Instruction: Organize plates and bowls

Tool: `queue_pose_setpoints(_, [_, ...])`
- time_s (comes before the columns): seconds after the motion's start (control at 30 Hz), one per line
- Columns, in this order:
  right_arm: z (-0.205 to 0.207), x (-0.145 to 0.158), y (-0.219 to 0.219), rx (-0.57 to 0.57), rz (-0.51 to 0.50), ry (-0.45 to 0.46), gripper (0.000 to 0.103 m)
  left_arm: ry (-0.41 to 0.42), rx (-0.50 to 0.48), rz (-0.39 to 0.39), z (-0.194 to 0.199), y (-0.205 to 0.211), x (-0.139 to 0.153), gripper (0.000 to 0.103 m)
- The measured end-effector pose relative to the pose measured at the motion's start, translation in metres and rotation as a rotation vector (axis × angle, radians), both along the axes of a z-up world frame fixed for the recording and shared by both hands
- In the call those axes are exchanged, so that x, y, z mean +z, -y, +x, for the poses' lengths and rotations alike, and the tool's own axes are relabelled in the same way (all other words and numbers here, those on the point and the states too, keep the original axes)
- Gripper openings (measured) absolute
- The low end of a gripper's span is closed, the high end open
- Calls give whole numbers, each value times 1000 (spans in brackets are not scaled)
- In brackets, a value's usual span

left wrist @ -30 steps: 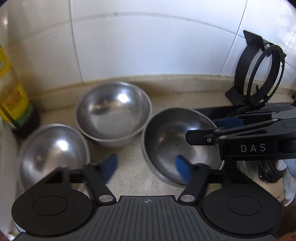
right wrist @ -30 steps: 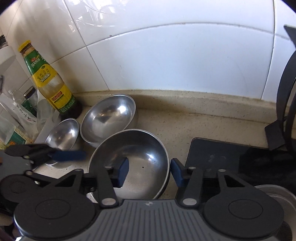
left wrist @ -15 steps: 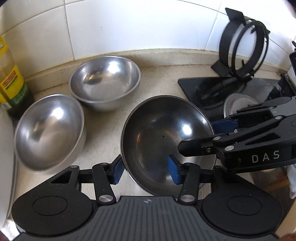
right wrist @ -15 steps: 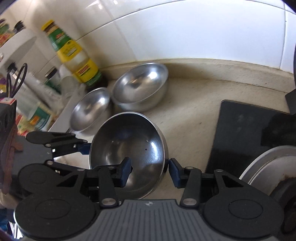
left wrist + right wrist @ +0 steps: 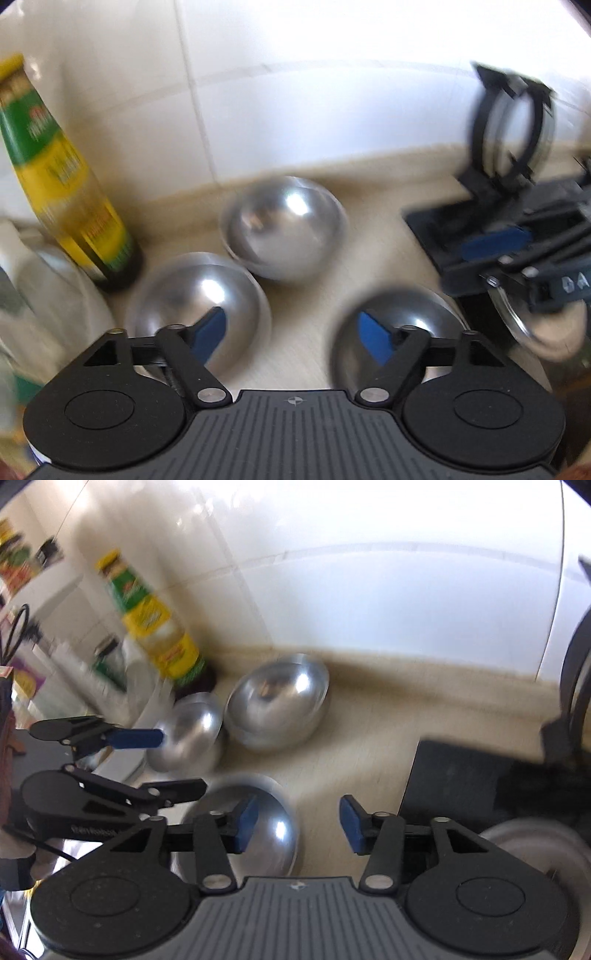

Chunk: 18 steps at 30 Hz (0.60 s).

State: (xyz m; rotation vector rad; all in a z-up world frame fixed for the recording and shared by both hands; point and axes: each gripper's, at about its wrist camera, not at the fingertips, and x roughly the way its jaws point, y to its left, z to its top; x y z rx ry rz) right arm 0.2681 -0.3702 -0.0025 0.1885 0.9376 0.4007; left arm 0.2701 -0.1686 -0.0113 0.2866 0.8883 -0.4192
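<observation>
Two hand-held grippers hang over the counter (image 5: 306,347), both with jaws spread and nothing between the blue pads. The left hand-held gripper (image 5: 293,334) is released; its left pad sits in front of the near-left bowl (image 5: 221,295) and its right pad in front of the near-right bowl (image 5: 417,314), with bare counter showing in the gap between them. The right hand-held gripper (image 5: 298,823) is likewise released; its left pad overlaps the rim of the near-right bowl (image 5: 273,834), its right pad hangs over bare counter just left of a black mat (image 5: 461,775).

Three steel bowls stand upright on the beige counter, apart from one another or nearly so. The far bowl (image 5: 284,236) sits close to the tiled wall (image 5: 295,92); in the right wrist view it appears just beside the near-left bowl (image 5: 192,734), whether touching I cannot tell.

Left of the bowls a bottle (image 5: 66,192) with a green and yellow label stands upright against the wall, just beside the near-left bowl. To the right a black ring-shaped rack (image 5: 513,125) stands at the far end of the black mat, and a round steel plate (image 5: 532,845) lies at the mat's near right edge. Both views are blurred, so finer detail is lost.
</observation>
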Motion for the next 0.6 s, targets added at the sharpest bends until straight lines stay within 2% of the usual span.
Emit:
queue_pose_setpoints(0.2, [57,-1,-7,-70,39,-9,59,-6,110,-7,66,0,1,92])
queue_pose_setpoints(0.47, [105,-30,-25,-74,40,-98,59,-56,131,20,115,7,-31,89])
queue_pose_setpoints(0.57, [110,-39,-26,-69,44,-106,57,-89,121,49,127,6,-43,75])
queue_pose_setpoints(0.6, [111,-42,-27,-66,42,-109,50,-96,120,60,130,7,-47,65])
